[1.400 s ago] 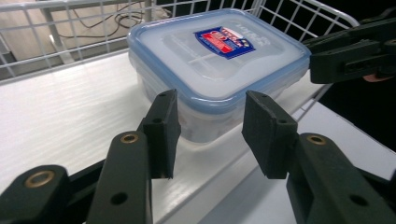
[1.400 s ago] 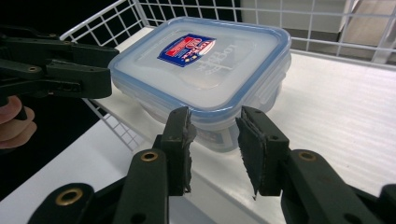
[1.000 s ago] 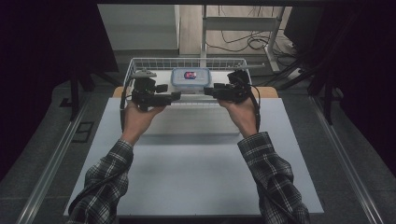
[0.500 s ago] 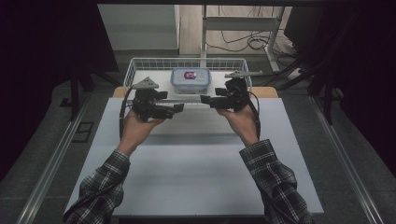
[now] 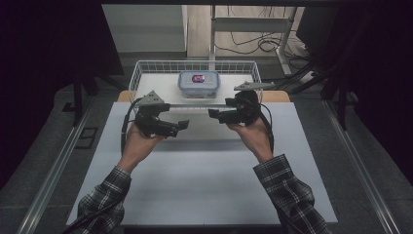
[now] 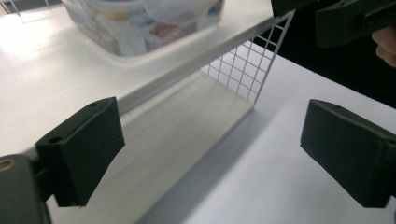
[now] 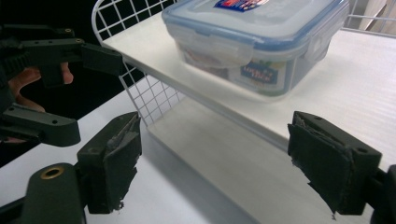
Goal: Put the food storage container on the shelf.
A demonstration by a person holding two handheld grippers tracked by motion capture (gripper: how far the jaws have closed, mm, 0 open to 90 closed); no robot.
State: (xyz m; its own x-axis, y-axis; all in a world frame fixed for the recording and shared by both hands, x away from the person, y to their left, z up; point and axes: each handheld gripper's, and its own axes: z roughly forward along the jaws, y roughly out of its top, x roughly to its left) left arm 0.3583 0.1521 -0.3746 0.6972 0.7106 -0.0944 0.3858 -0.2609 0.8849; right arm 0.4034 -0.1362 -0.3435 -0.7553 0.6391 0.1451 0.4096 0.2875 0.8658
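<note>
A clear food container with a blue-rimmed lid and a red label sits on a white board inside a white wire basket at the table's far side. My left gripper and right gripper hover in front of the basket, pointing at each other across a gap. Both sets of jaws have just been opening and nothing is between them. In the left gripper view my left gripper stands wide below the container. My right gripper stands equally wide in front of the container.
A white mat covers the table in front of the basket. The basket's mesh wall and the board's front edge lie just beyond the jaws. Dark table legs and cables stand behind the basket.
Both grippers have drawn back from the container's sides toward the person and dropped a little, and their jaws have opened. The container stays in the basket.
</note>
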